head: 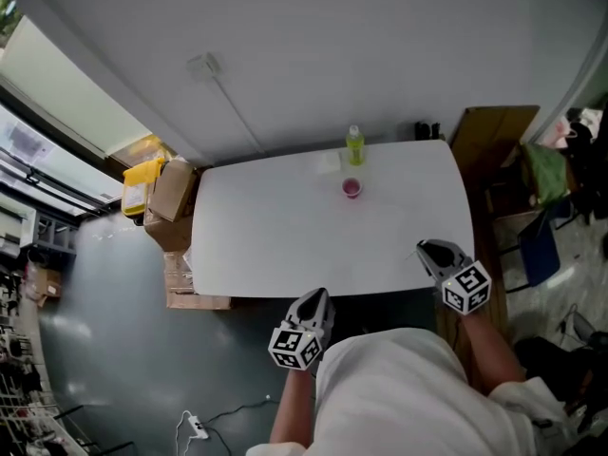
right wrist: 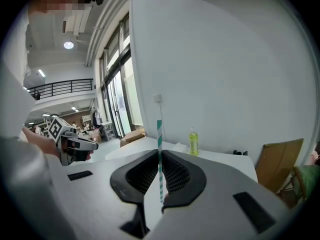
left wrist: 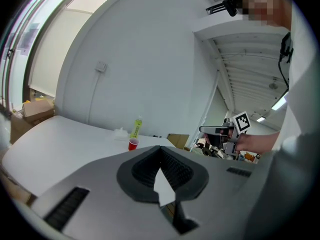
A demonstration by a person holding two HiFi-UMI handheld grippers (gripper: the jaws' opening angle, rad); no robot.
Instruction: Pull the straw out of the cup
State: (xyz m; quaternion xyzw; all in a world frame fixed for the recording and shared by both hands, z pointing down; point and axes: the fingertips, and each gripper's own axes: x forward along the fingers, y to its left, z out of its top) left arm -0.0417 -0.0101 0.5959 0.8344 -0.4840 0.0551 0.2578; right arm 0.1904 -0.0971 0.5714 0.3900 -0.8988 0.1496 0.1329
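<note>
The right claw (right wrist: 160, 153) is clamped on the straw (right wrist: 159, 134) — a teal-and-white striped one that stands upright between the ribbed pads, its top well above the jaw tips and its lower end hanging below them. This claw hovers over the near right corner of the white bench (head: 275, 226). The left claw (left wrist: 160, 148) has its jaws together with nothing between them, and sits just off the near edge of the bench, close to the person's body. The straw is out of the cup (head: 351, 188) and well apart from it. The small red cup stands upright on the bench, toward the far edge and a little right of the middle. Just behind it, at the far edge, stands a yellow-green bottle (head: 354, 146), with a small white thing (head: 328, 162) lying just to its left. Cardboard boxes (head: 171, 198) sit on the floor past the left edge of the bench.
</note>
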